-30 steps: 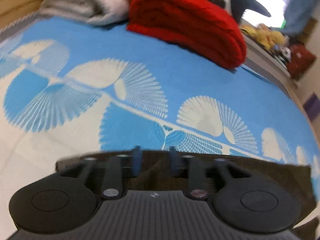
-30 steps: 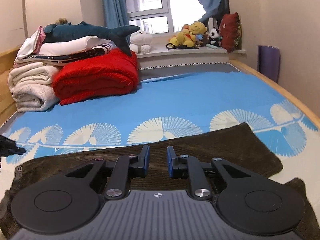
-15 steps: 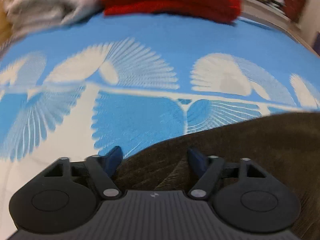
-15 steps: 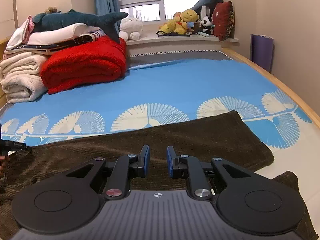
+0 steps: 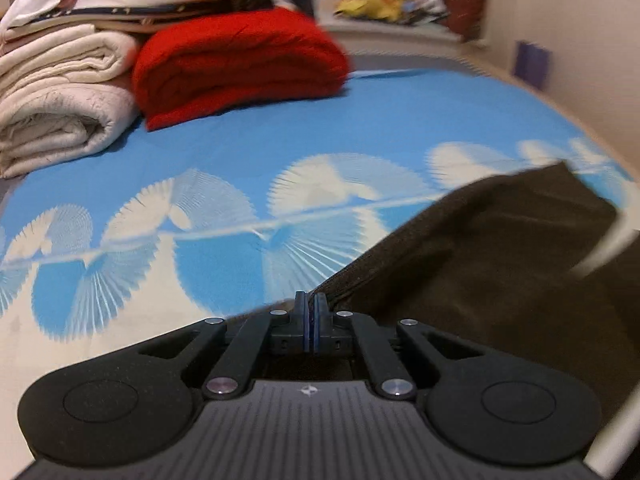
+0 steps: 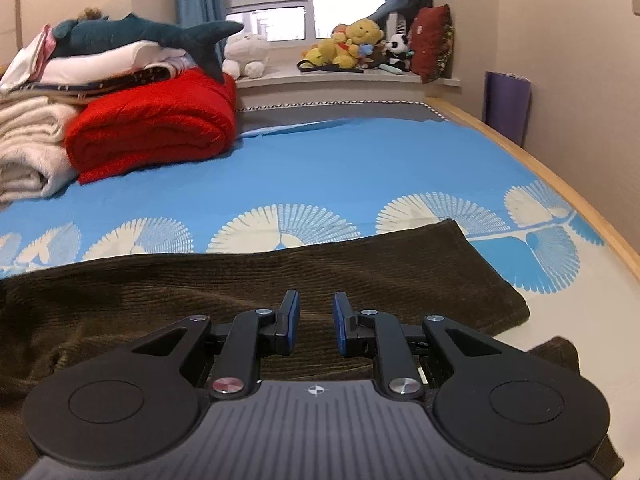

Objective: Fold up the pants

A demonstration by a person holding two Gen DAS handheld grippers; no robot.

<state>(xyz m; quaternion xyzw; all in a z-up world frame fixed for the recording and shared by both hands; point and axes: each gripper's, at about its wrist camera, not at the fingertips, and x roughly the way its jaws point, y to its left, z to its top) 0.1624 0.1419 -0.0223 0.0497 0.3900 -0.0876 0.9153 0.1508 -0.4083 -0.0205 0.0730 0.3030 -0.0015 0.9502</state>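
Dark brown corduroy pants lie across the blue-and-white patterned bed sheet. My left gripper is shut, its blue pads pinched together on the edge of the pants. The cloth rises from there in a taut fold toward the right. My right gripper hovers low over the middle of the pants with a narrow gap between its jaws. Nothing is gripped there; only cloth shows beneath. Neither gripper shows in the other's view.
A folded red blanket and rolled white blankets are stacked at the far left, with a plush shark on top. Soft toys line the windowsill. The wooden bed edge runs along the right, with a purple roll by the wall.
The left gripper's jaws widened over the pants edge, then closed on it, and it has swung up and away with the cloth. It has left the right wrist view. The right gripper barely moved.
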